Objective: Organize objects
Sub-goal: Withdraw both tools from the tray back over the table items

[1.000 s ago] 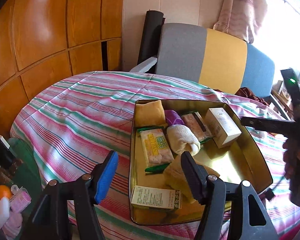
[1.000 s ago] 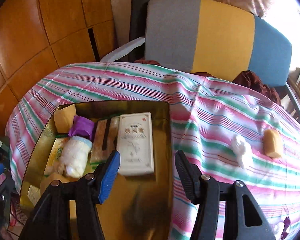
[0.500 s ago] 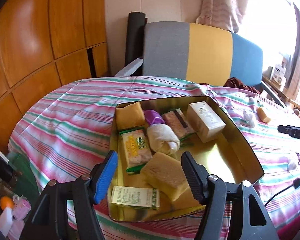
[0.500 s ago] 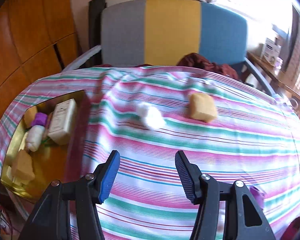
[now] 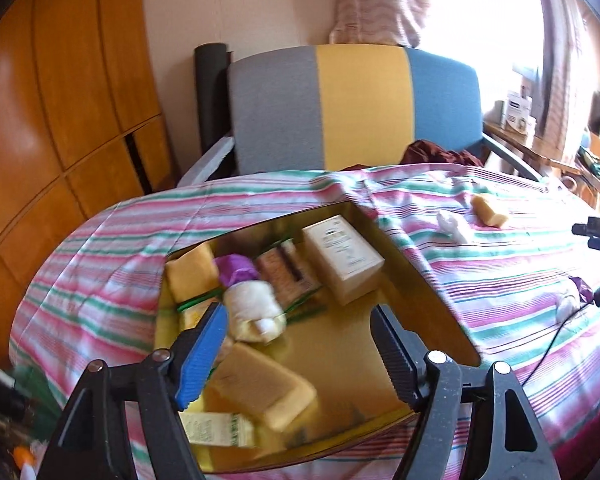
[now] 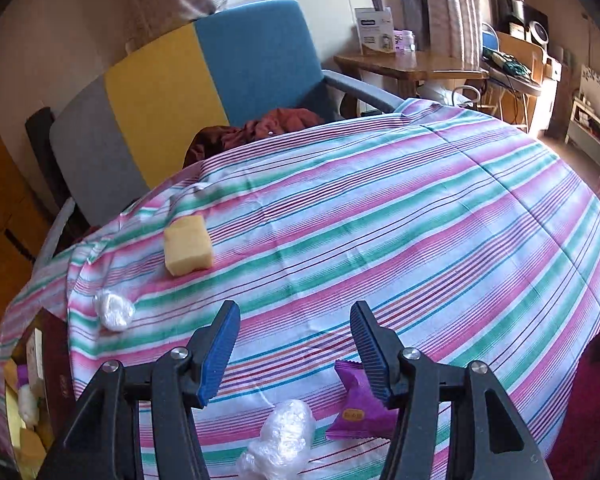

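Below, crinkly purple packet point(image 6: 357, 412), striped cloth point(image 6: 399, 220)

A gold tray point(image 5: 427, 276) holds a white box point(image 5: 341, 254) at 1 o'clock, a purple packet point(image 5: 236, 272), a white roll point(image 5: 252, 310) and yellow sponges point(image 5: 262, 386). On the striped cloth lie another sponge point(image 6: 188, 246) at 10 o'clock, a white wad point(image 6: 114, 310), a purple sachet point(image 6: 357, 410) and clear wrap point(image 6: 280, 446).
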Motion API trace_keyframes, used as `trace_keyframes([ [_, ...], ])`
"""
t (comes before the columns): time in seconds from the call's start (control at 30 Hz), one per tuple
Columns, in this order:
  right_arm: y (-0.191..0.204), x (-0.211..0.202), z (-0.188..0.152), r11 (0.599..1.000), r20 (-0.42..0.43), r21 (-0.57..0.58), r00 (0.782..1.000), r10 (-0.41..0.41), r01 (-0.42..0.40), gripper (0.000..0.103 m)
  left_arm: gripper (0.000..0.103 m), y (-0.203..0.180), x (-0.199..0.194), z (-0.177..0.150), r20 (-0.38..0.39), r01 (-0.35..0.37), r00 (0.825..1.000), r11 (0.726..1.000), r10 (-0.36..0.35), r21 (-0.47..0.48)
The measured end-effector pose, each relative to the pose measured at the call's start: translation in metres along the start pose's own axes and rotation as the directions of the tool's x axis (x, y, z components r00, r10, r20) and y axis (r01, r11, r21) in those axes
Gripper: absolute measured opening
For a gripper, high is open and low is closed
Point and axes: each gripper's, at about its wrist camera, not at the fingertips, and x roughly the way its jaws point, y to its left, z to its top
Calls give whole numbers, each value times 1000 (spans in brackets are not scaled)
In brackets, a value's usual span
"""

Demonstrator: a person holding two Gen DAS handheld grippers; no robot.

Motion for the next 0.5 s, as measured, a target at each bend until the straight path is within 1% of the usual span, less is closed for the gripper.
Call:
trace_keyframes([
  [0.1,-12,-6,3,999,14,53,1000,0,-1,58,75,-18,3,6,-2,30,1000,999,-30,26],
  [0.23,-31,-17,8,989,63,145,998,-13,4,58,75,-39,7,13,-8,74,997,995,-73,67],
  [0.3,-45,-22,10,978,81,208,996,-20,2,58,75,-46,8,15,-12,90,996,993,-90,81],
  [0.4,-66,-23,10,954,83,300,996,-15,-11,58,75,-58,11,19,-24,117,993,989,-116,88],
  [0.5,-81,-26,10,931,90,365,996,-9,-25,58,75,-67,14,23,-31,144,989,986,-141,88],
])
